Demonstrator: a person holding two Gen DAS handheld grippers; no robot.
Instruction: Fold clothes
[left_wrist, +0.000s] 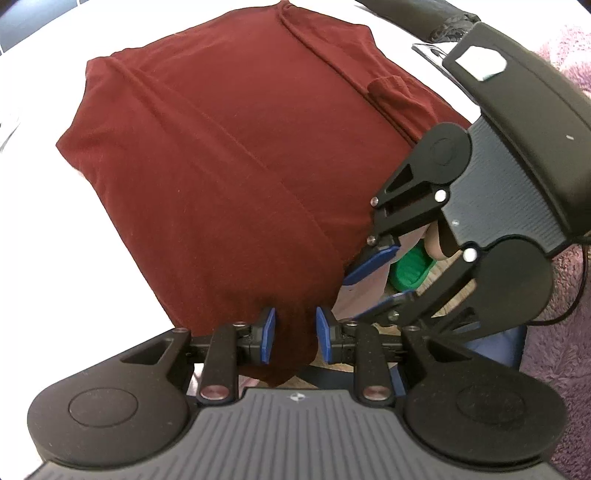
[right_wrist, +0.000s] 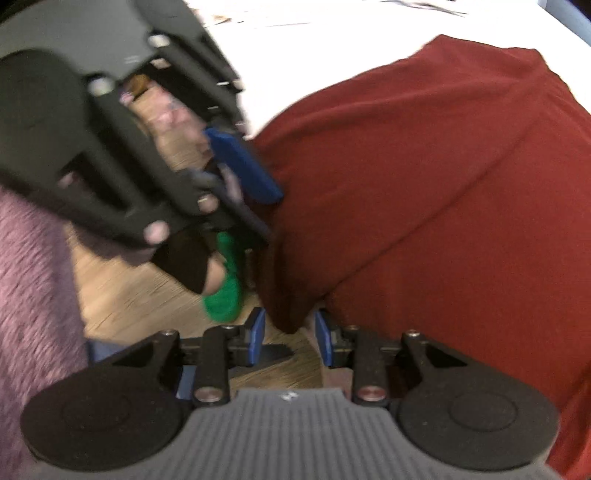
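A dark red shirt (left_wrist: 221, 147) lies folded on the white table (left_wrist: 33, 229), and its near edge hangs over the table's side. My left gripper (left_wrist: 297, 332) is shut on a bunch of that hanging edge, with the cloth's tail running back between the blue pads. The right gripper (left_wrist: 351, 295) comes in from the right at the shirt's near right edge. In the right wrist view the shirt (right_wrist: 424, 184) ends in a corner pinched between the right gripper's (right_wrist: 290, 334) pads. The left gripper (right_wrist: 269, 214) crosses the upper left there, blurred.
Below the table edge is a wooden floor (right_wrist: 147, 288) with a green slipper (left_wrist: 410, 271) (right_wrist: 221, 291) on a foot. A fuzzy purple fabric (left_wrist: 569, 295) (right_wrist: 33, 277) lies close beside the grippers. A black object (left_wrist: 424, 14) rests at the table's far side.
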